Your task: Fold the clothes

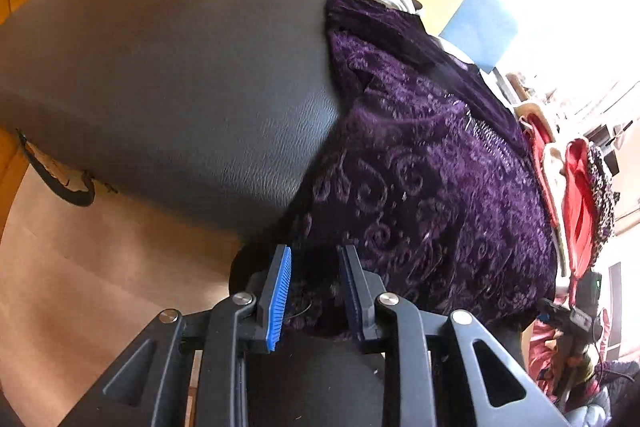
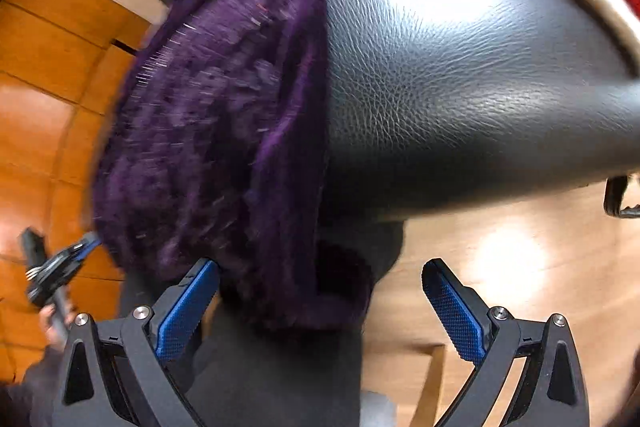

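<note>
Garment [image 1: 420, 163] between left gripper [image 1: 316, 291] pads

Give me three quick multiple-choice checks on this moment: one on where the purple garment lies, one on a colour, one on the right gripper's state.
1. The purple garment lies:
A. on the floor
B. on the black leather surface, hanging over its near edge
C. on a shelf

2. The gripper pads are:
A. blue
B. green
C. white

3. The right gripper is:
A. clamped on red cloth
B. out of view
C. open, pads clear of the cloth

Answers: 1 B, the cloth drapes off the edge; 2 A, both views show blue; 3 C, its jaws stand wide apart.
</note>
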Demonstrator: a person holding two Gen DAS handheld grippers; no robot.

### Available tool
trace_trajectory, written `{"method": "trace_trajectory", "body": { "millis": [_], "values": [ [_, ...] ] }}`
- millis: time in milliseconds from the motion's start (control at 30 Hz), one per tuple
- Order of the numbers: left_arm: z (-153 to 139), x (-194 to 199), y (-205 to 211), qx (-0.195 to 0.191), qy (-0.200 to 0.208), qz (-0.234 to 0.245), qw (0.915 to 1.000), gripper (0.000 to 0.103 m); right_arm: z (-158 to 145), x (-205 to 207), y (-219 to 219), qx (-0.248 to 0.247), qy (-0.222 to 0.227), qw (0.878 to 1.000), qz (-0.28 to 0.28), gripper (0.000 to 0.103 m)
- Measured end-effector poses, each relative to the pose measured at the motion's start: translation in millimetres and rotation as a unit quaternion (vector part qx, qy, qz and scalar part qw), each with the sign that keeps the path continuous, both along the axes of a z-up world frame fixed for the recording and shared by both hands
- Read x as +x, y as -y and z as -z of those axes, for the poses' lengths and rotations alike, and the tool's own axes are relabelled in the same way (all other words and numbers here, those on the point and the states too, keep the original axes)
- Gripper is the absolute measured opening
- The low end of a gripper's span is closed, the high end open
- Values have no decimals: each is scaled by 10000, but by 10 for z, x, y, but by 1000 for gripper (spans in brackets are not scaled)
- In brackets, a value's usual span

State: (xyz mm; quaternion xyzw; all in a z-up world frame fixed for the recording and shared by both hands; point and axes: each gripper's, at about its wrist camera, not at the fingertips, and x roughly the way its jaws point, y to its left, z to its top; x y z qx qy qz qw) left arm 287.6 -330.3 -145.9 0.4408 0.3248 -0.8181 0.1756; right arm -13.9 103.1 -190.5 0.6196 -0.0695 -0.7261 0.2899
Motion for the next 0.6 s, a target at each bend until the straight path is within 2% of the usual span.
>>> {"method": "trace_trajectory", "body": {
  "millis": [33,67,100,133,233,267,300,333,367,433,467,500,600],
  "values": [
    [10,5,-5,-11,40,12,10000,25,-19,16,40,73,-96,9999,-101,63],
    [20,17,1,-5,59,3,10000,25,-53,39,64,356,-171,9991,-157,16],
    [30,35,18,18,54,-27,10000,25,-116,62,52,440,-208,9987,-140,12],
    [40,55,36,53,48,-56,10000,25,-234,105,25,507,-382,9979,-128,12],
    [69,115,106,197,-9,-126,9997,25,-594,281,-115,1229,-977,9875,-144,13],
    [91,106,123,242,-20,-114,9996,25,-698,337,-179,1453,-1139,9827,-127,22],
    [118,99,138,276,-8,-82,9996,25,-715,349,-251,1683,-1172,9787,-40,35],
    [140,88,144,277,23,-43,9996,25,-711,352,-324,1913,-1174,9745,62,39],
    [158,80,146,273,54,11,9996,25,-698,356,-407,1804,-1087,9774,190,39],
    [170,87,135,305,69,205,9993,25,-699,348,-511,977,-790,9911,446,48],
    [160,95,125,281,73,313,9991,25,-716,355,-518,557,-737,9941,563,63],
    [145,107,116,222,94,427,9988,25,-745,365,-466,411,-837,9943,511,75],
    [117,144,100,107,149,761,9969,27,-814,427,-149,364,-1184,9923,93,79]
  ]
}}
